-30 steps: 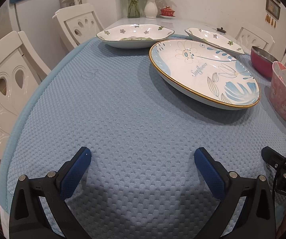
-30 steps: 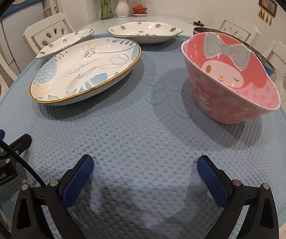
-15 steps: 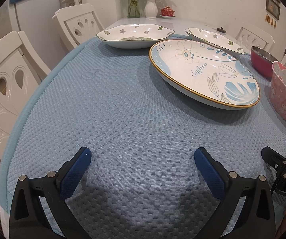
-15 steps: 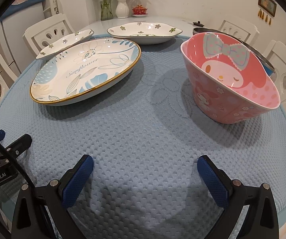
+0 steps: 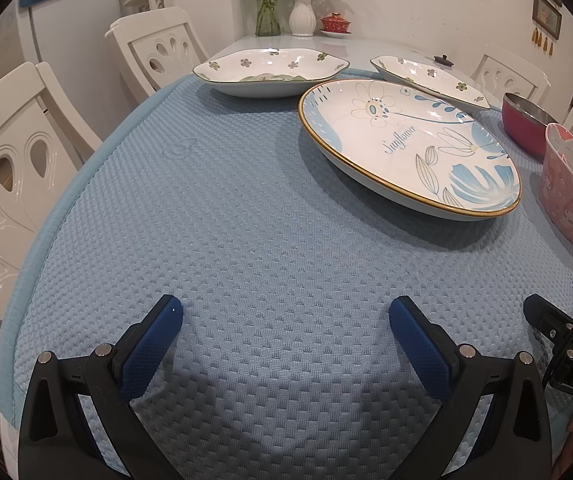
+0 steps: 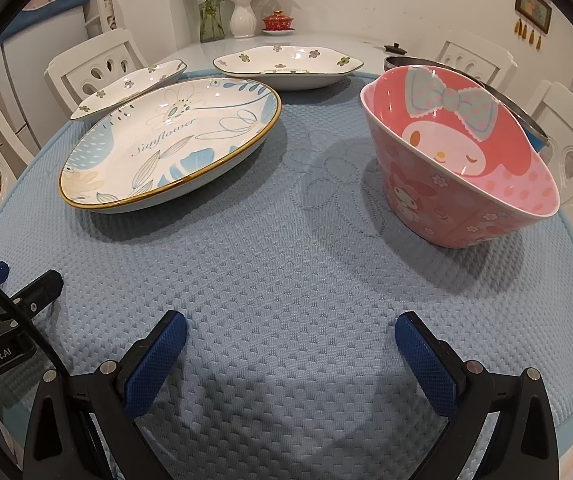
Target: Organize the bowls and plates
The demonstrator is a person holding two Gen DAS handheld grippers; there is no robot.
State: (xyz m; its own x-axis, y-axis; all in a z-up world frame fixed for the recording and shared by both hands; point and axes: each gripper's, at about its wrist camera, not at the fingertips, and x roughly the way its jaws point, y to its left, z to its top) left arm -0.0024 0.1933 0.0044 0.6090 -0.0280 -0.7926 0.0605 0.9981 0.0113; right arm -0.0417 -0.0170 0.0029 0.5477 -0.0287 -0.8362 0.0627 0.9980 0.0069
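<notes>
Large "Sunflower" plate (image 6: 170,144) sits mid-mat (image 6: 286,280); pink cartoon bowl (image 6: 462,160) to its right, apart. Two flowered dishes (image 6: 290,66) (image 6: 130,88) behind the plate; red metal bowl (image 5: 522,120) behind the pink one. Left gripper (image 5: 286,320) and right gripper (image 6: 291,334): jaws spread, empty, over bare mat.

pink bowl (image 5: 572,184): cut off by the left wrist view's right edge.
red metal bowl (image 5: 524,120): mostly hidden behind the pink bowl in the right wrist view, only its rim showing.
right gripper (image 5: 566,312): only one finger and part of the body showed at the left view's edge.
lidded cup (image 6: 278,22): too small; perhaps a tea cup.
</notes>
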